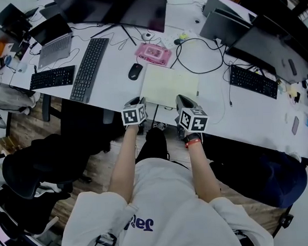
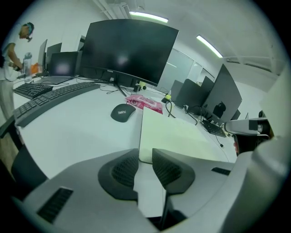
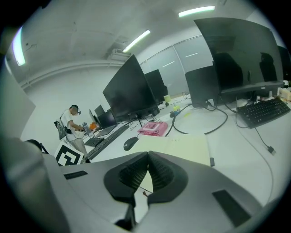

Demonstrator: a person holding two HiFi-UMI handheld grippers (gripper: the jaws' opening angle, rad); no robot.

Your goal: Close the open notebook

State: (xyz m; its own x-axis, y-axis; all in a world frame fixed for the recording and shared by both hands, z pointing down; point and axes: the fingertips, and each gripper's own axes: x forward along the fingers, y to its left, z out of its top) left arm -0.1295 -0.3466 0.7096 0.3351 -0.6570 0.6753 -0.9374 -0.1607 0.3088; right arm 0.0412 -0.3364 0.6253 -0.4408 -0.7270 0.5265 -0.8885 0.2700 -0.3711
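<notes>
A notebook [image 1: 170, 84] with a pale yellow-green face lies flat on the white desk [image 1: 114, 86], close to its near edge. It also fills the middle of the left gripper view [image 2: 173, 134] and sits beyond the jaws in the right gripper view [image 3: 182, 148]. My left gripper [image 1: 137, 101] hovers at the notebook's near left corner. Its jaws [image 2: 145, 154] stand a narrow gap apart with only desk between them. My right gripper [image 1: 182, 99] is at the near right edge, its tips [image 3: 148, 157] meeting and nothing visibly held.
A black mouse [image 1: 135, 70] and a pink box [image 1: 153, 53] lie just beyond the notebook. A long keyboard [image 1: 90, 69] is to the left, a looped black cable [image 1: 202, 53] and a second keyboard [image 1: 253, 81] to the right. Monitors line the back. An office chair [image 1: 36, 165] stands at lower left.
</notes>
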